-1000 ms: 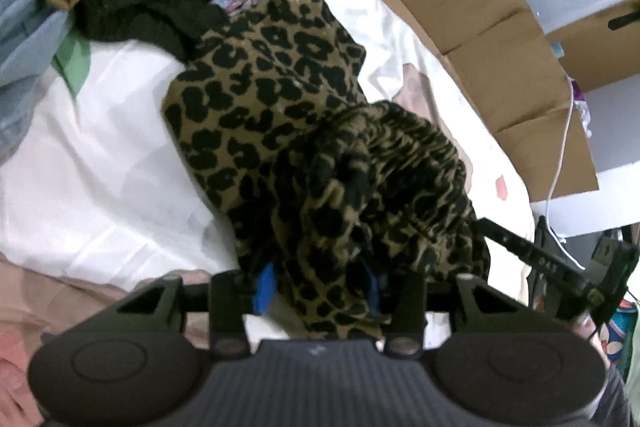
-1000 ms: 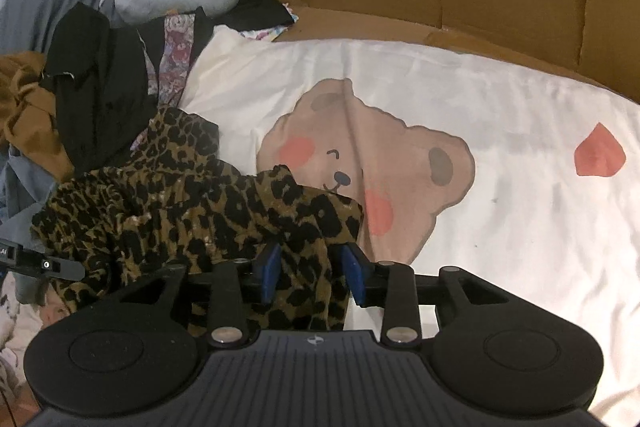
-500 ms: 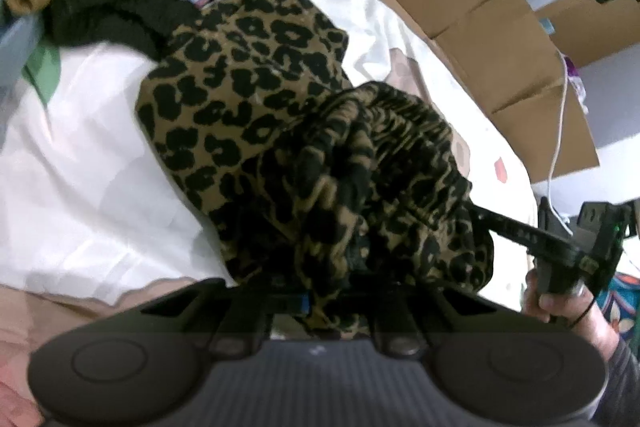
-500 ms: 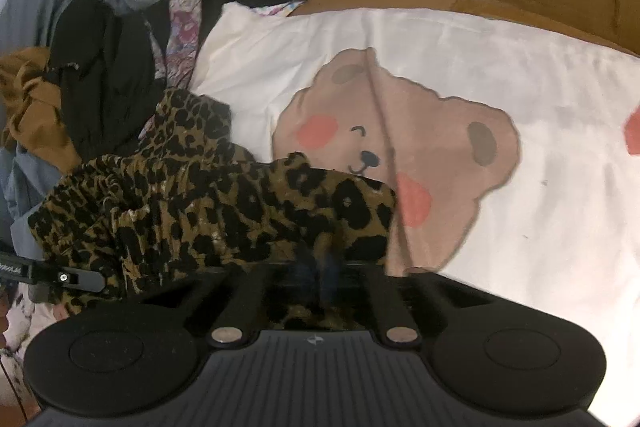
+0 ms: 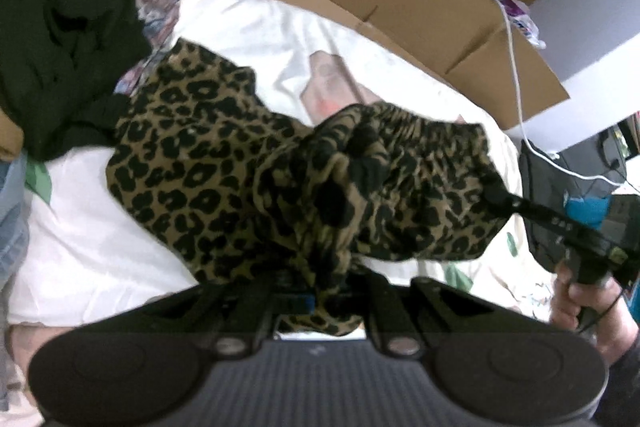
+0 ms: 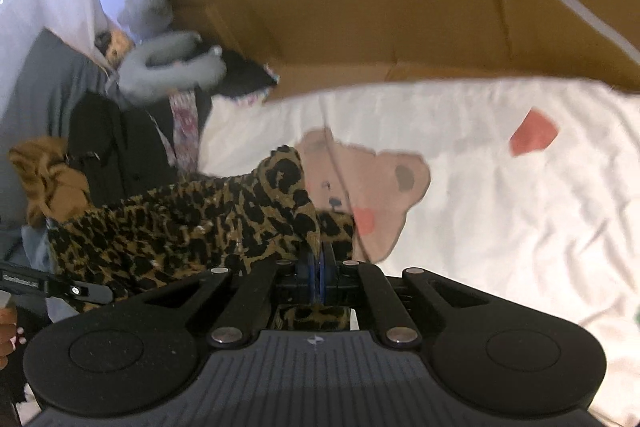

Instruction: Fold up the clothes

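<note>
- the left gripper [image 5: 320,301] has its jaws pinched tight on a bunch of the tan-and-black leopard-print fabric garment [image 5: 224,163], right at its fingertips, with cloth spilling over and under the pads.
- the right gripper [image 6: 318,269] is clamped the same way, its blue pads [image 6: 307,267] pressed together on a fold of that same garment, which rises just ahead of it and trails off to its left.
- between the 2 grips the elastic, gathered edge looks stretched into a band, so i'd say the garment is partly lifted; the rest of it drapes ahead of the left gripper onto the white bedsheet with a brown bear print [image 6: 500,211].
- no crease or neat fold shows yet, so by my reckoning the task is at its start: picked up, not spread out, not folded.
- left to do, as i judge it: shake it flat, lay it on the sheet, fold it.
- beyond the left gripper, up and to its left, a heap of dark crumpled clothes [image 5: 68,27] waits, seemingly unfolded too.
- brown cardboard panels [image 6: 400,19] stand behind the sheet.
</note>
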